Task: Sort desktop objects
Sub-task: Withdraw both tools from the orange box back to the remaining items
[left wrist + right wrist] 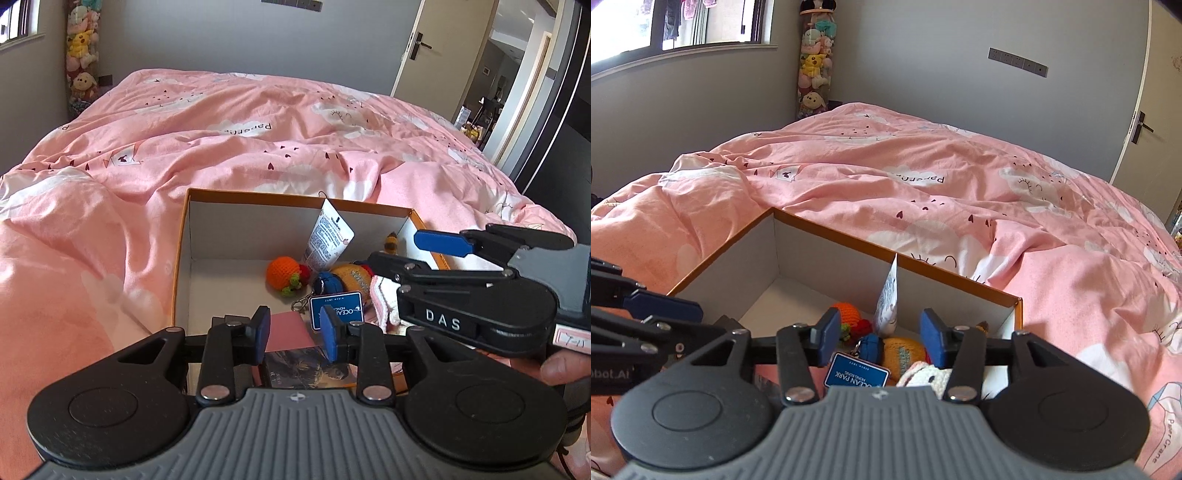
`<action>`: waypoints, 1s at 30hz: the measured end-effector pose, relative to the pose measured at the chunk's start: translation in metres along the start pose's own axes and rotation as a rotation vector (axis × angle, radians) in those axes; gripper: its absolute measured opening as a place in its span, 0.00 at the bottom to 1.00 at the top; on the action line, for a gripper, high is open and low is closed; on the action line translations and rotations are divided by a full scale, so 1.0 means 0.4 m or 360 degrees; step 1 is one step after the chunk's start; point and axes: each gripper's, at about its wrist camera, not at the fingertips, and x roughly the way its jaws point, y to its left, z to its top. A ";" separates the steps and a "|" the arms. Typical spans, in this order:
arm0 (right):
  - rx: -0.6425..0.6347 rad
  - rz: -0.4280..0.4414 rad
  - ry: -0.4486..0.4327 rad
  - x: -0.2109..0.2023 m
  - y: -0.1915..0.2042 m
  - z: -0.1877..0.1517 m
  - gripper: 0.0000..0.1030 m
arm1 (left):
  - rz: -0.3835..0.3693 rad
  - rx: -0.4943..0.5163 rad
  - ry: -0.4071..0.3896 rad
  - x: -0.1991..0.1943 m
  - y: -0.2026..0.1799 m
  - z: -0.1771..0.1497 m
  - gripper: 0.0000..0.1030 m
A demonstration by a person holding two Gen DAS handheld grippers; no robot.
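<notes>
Cardboard box (183, 258) sat on the pink quilt (221, 147) (toys inside); left gripper (295, 330) and right gripper (879, 341) hovered over it, jaws apart, holding nothing.

Lying bare: the box (181, 258) floor's left half. Crowding the right half: crocheted orange (282, 275), tube (328, 236), blue tag (338, 314).

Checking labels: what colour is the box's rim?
Orange rim on the box; right wrist view shows it best.

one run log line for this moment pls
left hand-held gripper: open, empty | right hand-held gripper: open, empty | both over box | items inside
</notes>
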 end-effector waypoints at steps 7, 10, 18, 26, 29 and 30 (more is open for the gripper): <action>0.0091 -0.0013 -0.0094 -0.072 0.005 -0.036 0.67 | 0.0020 -0.0038 -0.0131 -0.048 -0.003 -0.020 0.52; 0.0141 0.0004 -0.0110 -0.090 0.007 -0.051 0.72 | 0.0034 -0.0013 -0.0181 -0.066 -0.011 -0.030 0.60; 0.0242 0.0007 -0.0160 -0.136 0.015 -0.091 0.82 | 0.0097 0.0007 -0.0300 -0.115 -0.021 -0.064 0.76; 0.0281 0.0007 -0.0156 -0.172 0.027 -0.126 0.92 | 0.0093 0.0054 -0.0294 -0.155 -0.020 -0.098 0.79; 0.0271 0.0024 -0.0144 -0.179 0.039 -0.134 0.92 | 0.0102 0.0038 -0.0259 -0.161 -0.013 -0.115 0.79; 0.0273 0.0035 -0.0138 -0.182 0.042 -0.137 0.92 | 0.0100 0.0033 -0.0242 -0.162 -0.010 -0.119 0.79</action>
